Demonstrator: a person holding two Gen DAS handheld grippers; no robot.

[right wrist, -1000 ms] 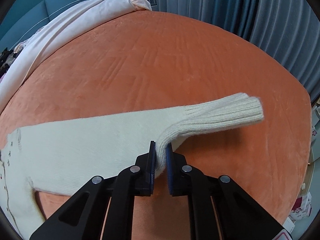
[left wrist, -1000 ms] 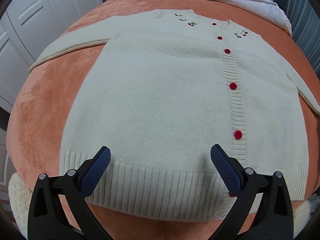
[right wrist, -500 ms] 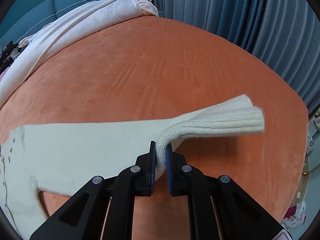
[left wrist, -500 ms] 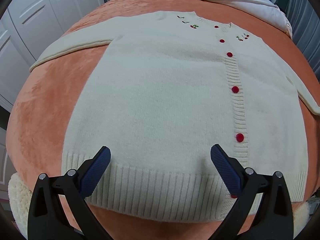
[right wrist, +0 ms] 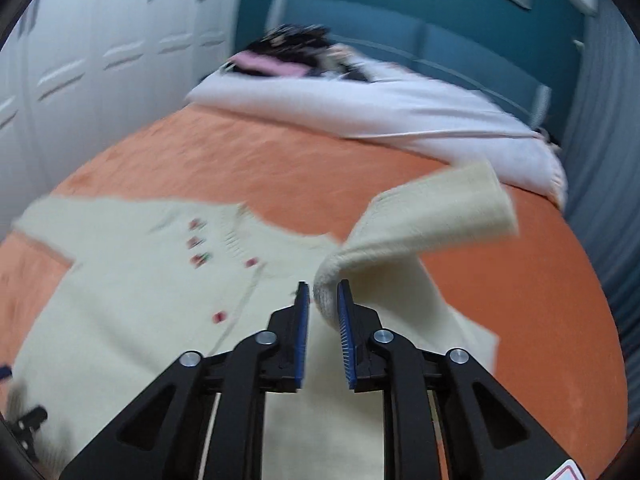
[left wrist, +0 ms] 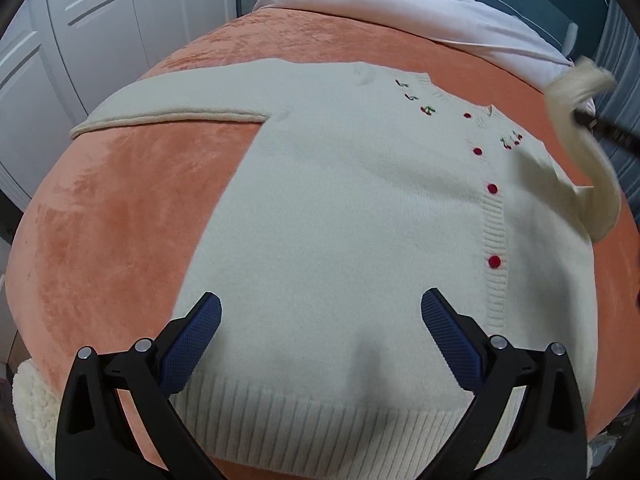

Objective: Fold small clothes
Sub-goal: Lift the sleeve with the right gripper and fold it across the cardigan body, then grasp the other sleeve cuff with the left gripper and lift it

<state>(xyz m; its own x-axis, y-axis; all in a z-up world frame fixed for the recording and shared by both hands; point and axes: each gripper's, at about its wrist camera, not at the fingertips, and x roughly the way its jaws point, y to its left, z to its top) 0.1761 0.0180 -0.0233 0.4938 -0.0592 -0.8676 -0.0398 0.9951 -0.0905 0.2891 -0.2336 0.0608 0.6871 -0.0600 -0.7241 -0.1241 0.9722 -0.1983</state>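
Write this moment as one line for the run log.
step: sleeve fold | right claw: shut on sleeve, lifted over cardigan | left claw: open, above hem

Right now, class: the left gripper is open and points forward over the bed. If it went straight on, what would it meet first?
Most likely the cream cardigan. The left gripper hovers open over its lower body, near the ribbed hem. Height above the knit is unclear.

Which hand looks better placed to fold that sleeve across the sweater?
Right: the right gripper already pinches the lifted cream knitted sleeve. The left gripper hangs open above the ribbed hem.
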